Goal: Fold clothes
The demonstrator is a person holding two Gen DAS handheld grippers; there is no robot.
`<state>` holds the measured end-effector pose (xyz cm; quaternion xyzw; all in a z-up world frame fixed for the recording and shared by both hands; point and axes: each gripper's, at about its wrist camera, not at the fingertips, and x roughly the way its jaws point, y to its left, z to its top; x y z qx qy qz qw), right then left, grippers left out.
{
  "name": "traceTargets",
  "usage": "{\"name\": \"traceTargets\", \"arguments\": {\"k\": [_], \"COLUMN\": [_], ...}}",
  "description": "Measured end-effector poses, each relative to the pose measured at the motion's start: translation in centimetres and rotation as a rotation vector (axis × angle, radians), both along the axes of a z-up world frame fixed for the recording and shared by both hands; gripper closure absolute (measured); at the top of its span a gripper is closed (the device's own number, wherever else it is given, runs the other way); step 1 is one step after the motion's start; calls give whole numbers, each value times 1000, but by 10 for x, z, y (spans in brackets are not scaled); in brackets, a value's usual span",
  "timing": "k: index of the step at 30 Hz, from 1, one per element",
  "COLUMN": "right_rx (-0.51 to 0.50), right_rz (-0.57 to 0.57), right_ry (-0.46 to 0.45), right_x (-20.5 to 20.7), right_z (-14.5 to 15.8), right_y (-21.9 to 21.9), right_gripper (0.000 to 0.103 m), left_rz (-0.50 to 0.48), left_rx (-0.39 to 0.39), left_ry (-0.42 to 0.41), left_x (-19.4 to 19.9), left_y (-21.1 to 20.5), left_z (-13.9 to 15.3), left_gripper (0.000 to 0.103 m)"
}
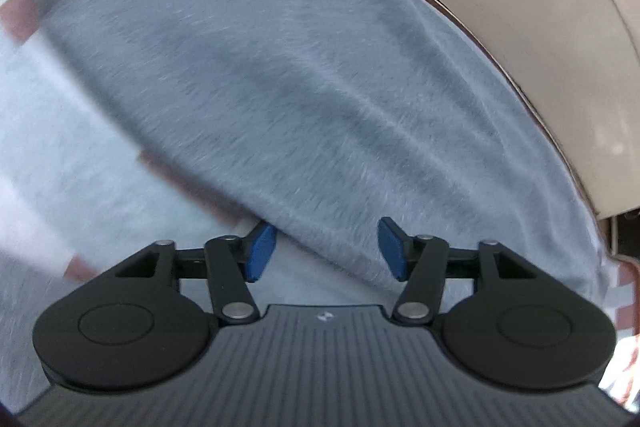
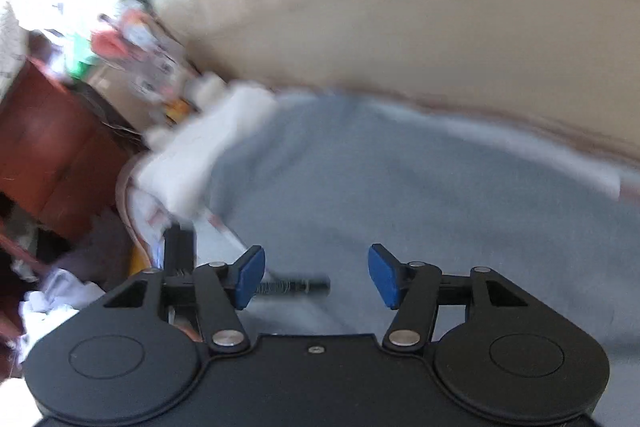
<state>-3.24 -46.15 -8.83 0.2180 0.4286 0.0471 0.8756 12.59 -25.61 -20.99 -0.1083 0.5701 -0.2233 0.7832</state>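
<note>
The grey-blue garment (image 1: 288,75) fills my left wrist view from 9 to 3 o'clock, its weave smeared by motion; a paler cloth (image 1: 52,155) with reddish patches lies under it at 8 o'clock, too blurred for me to name. My left hand-held gripper (image 1: 327,249) hangs released at 6 o'clock, blue pads apart, the garment's lower edge lying beneath and between them; I cannot tell whether they touch it. A cream wall (image 1: 540,7) curves past 2 o'clock. In my right wrist view the garment (image 2: 400,187) spreads from centre to 3 o'clock beyond my right hand-held gripper (image 2: 316,275), also released and grasping nothing. A white bundle (image 2: 212,151) sits at 10 o'clock beside a reddish-brown cabinet (image 2: 44,147); the clutter above is unreadable.
</note>
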Motion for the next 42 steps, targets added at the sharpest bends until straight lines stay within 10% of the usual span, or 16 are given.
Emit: {"name": "traceTargets", "arguments": {"k": [5, 9, 10, 11, 12, 17, 22, 26, 29, 33, 42], "right_rx": [-371, -311, -250, -188, -129, -32, -75, -134, -193, -161, -155], "right_rz": [139, 67, 55, 44, 31, -63, -68, -46, -45, -85, 40], "right_ry": [197, 305, 291, 277, 263, 252, 215, 232, 247, 227, 195], "right_x": [-31, -74, -82, -90, -97, -112, -112, -110, -114, -124, -102], "right_z": [-63, -89, -91, -94, -96, -112, -130, -134, -131, -129, -117], "right_y": [9, -43, -50, -57, -65, -85, -94, -98, -99, -109, -84], "right_gripper": [41, 41, 41, 41, 41, 41, 41, 43, 43, 43, 43], "left_rz": [-3, 2, 1, -30, -86, -111, -48, -160, -293, -470, -720], "left_rx": [-6, -44, -52, -47, -35, -120, -150, 79, 171, 119, 22], "left_ry": [7, 3, -12, -34, -52, -332, -406, -444, -533, -584, -379], "left_x": [4, 19, 22, 25, 28, 34, 40, 23, -7, -46, -73], "left_y": [-12, -15, -17, -23, -30, -43, -48, -73, -72, -56, -37], "left_z": [-1, -4, -4, -4, -4, 42, 46, 24, 26, 38, 21], "left_gripper": [29, 31, 39, 84, 100, 100, 99, 95, 68, 42, 37]}}
